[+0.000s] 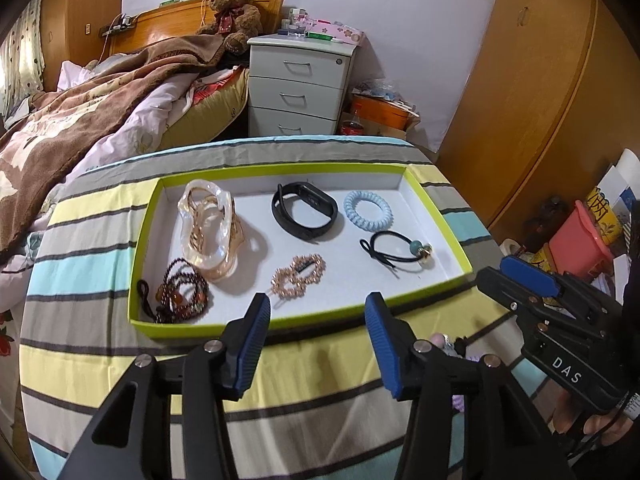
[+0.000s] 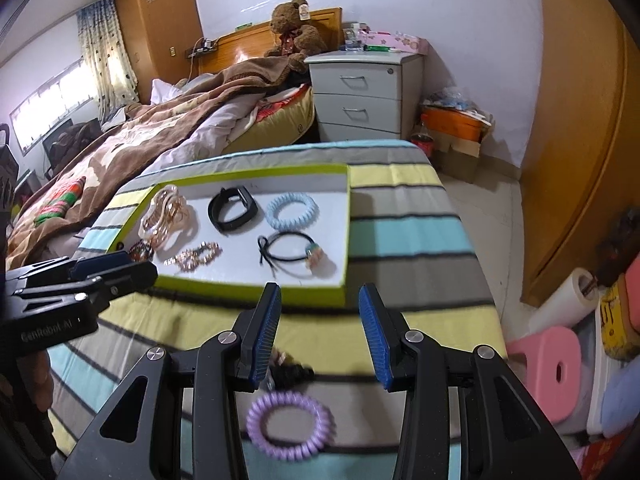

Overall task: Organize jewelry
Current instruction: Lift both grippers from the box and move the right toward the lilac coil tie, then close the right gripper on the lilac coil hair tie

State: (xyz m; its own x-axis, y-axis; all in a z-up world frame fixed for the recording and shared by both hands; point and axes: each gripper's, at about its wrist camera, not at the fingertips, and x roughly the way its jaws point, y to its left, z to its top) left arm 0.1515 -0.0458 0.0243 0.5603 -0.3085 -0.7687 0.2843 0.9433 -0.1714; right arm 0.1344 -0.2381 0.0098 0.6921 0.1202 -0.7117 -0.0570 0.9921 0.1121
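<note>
A green-rimmed white tray lies on the striped cloth. Inside it are a pearly bangle with gold chains, a black wristband, a pale blue spiral hair tie, a black hair tie with a teal bead, a gold clip and a dark bead bracelet. My left gripper hovers open at the tray's near rim, nothing between its pads. My right gripper is open too, short of the tray, above a purple spiral hair tie and a dark item on the cloth.
The striped cloth covers a small table beside a bed with a brown blanket. A white drawer unit stands behind, a wooden wardrobe to the right. A pink stool and a paper roll sit at the lower right.
</note>
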